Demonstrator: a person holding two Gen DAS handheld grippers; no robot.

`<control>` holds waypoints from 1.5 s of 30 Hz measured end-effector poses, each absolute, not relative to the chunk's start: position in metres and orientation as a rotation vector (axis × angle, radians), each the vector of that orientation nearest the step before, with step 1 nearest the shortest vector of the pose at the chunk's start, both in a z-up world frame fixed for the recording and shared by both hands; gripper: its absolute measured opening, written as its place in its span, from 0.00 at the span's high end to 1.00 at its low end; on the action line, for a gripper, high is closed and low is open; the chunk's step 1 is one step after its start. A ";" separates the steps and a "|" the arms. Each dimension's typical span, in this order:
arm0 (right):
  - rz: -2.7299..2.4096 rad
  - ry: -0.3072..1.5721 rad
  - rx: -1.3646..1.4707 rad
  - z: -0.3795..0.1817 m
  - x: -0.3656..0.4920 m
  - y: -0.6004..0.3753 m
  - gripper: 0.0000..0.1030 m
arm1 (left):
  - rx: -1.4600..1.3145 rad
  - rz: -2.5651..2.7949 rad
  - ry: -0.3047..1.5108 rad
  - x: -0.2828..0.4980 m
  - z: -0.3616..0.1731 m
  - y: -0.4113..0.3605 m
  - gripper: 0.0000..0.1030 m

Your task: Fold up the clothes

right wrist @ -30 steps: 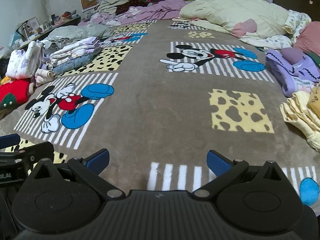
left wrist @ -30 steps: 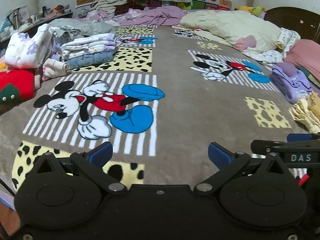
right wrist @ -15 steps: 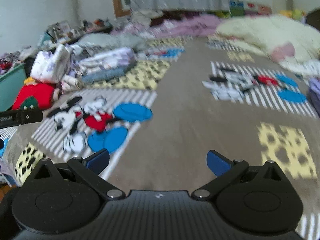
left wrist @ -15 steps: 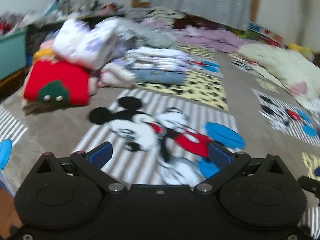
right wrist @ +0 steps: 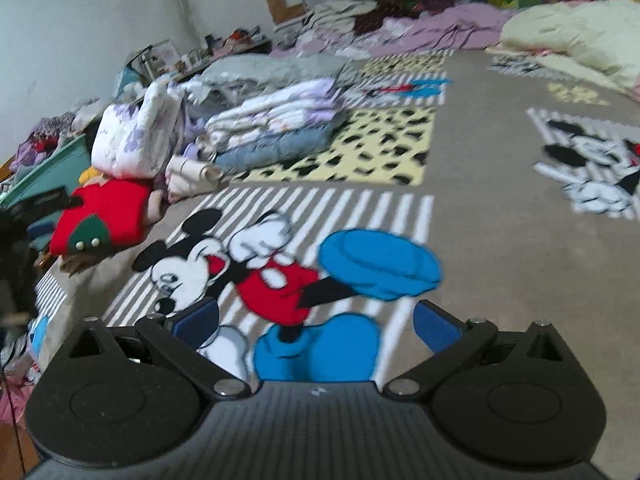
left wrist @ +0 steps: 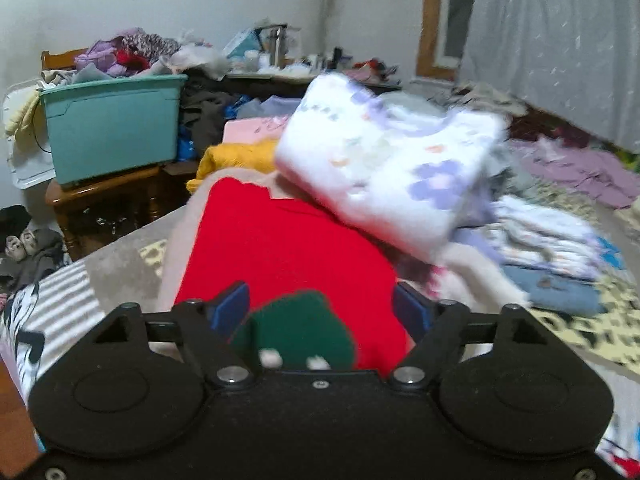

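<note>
Left wrist: our left gripper (left wrist: 320,312) spread wide, straddling red top (left wrist: 288,248), no grip. Right gripper (right wrist: 316,324) apart, empty, above blanket (right wrist: 500,208). Folded stack (right wrist: 276,128) beside; red top looks folded; remaining work unclear.

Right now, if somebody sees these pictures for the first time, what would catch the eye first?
Probably the red garment with a green patch, straight ahead between the open left gripper fingers, with a white flowered bundle leaning on its far side. In the right view, the big cartoon mouse on the blanket lies just ahead of the open, empty right gripper.
</note>
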State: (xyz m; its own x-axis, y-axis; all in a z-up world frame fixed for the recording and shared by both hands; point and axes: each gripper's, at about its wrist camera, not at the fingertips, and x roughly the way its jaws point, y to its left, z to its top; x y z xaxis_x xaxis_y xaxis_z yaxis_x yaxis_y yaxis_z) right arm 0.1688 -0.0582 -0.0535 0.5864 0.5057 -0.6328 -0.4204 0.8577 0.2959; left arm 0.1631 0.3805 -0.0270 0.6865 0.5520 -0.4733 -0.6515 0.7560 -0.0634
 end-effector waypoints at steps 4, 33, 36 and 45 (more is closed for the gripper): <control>0.556 0.825 0.110 -0.068 0.176 -0.038 0.00 | -0.125 0.759 0.530 0.197 -0.050 0.396 0.27; 0.427 0.658 0.208 0.009 0.140 -0.169 0.00 | -0.379 0.309 0.345 0.116 0.117 0.235 0.98; 0.393 0.580 0.224 0.037 0.138 -0.200 0.00 | -0.367 0.210 0.305 0.094 0.147 0.200 0.98; 0.248 0.329 0.245 0.146 0.168 -0.305 0.00 | -0.286 -0.015 0.384 0.094 0.155 0.108 0.98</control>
